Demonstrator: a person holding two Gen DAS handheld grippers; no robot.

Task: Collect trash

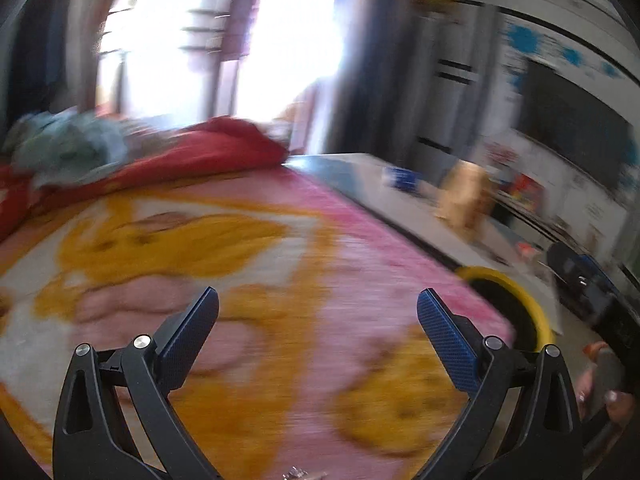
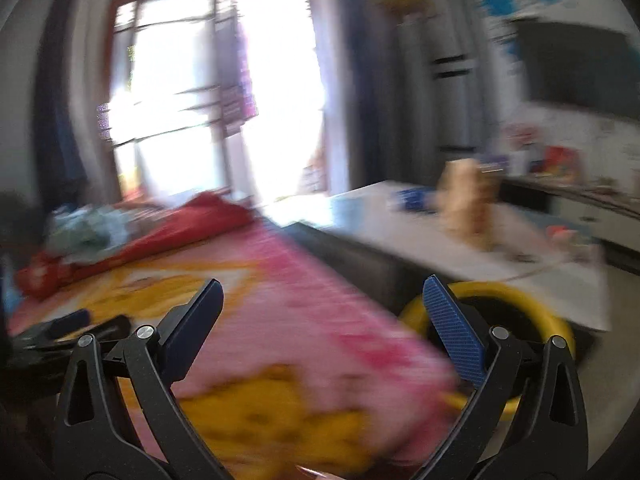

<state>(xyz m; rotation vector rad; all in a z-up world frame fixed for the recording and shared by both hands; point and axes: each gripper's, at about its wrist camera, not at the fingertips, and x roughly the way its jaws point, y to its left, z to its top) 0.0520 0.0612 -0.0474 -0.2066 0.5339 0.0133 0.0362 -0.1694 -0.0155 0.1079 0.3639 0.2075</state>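
the left claw [image 1: 318, 304] hangs with its fingers spread wide and nothing between them, over a pink and yellow blanket [image 1: 248, 264] on the bed. the right claw [image 2: 323, 294] is likewise spread and bare. a yellow-rimmed bin [image 2: 528, 320] sits just beside the bed's edge, below the white tabletop [image 2: 400, 224]. both views are blurred; no trash can be made out.
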